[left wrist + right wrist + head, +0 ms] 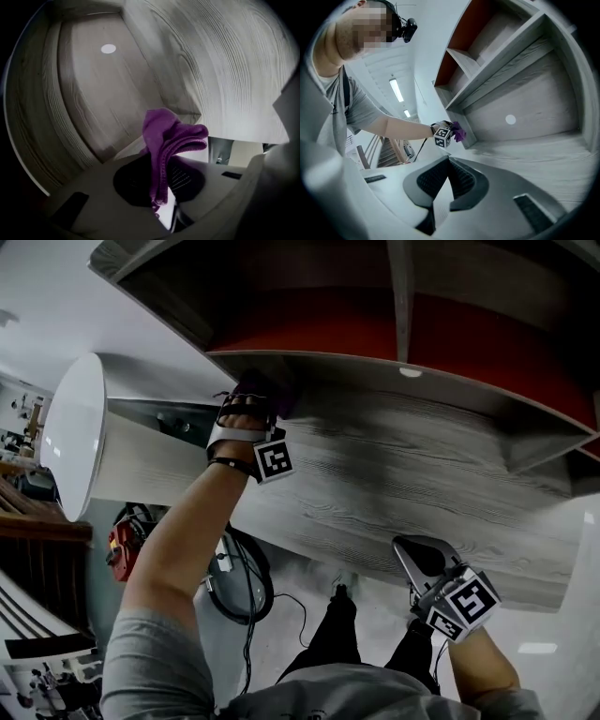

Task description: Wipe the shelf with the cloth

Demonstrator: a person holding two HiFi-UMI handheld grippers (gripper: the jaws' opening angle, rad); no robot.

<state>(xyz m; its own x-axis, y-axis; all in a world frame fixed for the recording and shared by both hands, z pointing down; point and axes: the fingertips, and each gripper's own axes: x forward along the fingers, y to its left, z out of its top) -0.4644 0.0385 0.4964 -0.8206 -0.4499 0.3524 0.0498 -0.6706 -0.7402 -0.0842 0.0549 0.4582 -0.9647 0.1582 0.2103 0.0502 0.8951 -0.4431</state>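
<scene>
A purple cloth [265,387] is bunched between the jaws of my left gripper [251,401], which is shut on it at the left front corner of the grey wood-grain shelf [394,474]. In the left gripper view the cloth [168,140] sticks up out of the gripper [161,183] and hangs over toward the shelf board [93,93]. My right gripper [420,557] hangs low at the right, below the shelf's front edge, shut and empty. The right gripper view shows the right gripper [449,161], and far off the cloth [459,132] at the shelf corner [468,138].
Red back panels [309,324] and a vertical divider [401,296] sit above the board. A small white disc [410,372] marks the shelf's underside. A white rounded panel [80,427] stands left. Cables [239,582] and a red tool [122,540] lie on the floor below.
</scene>
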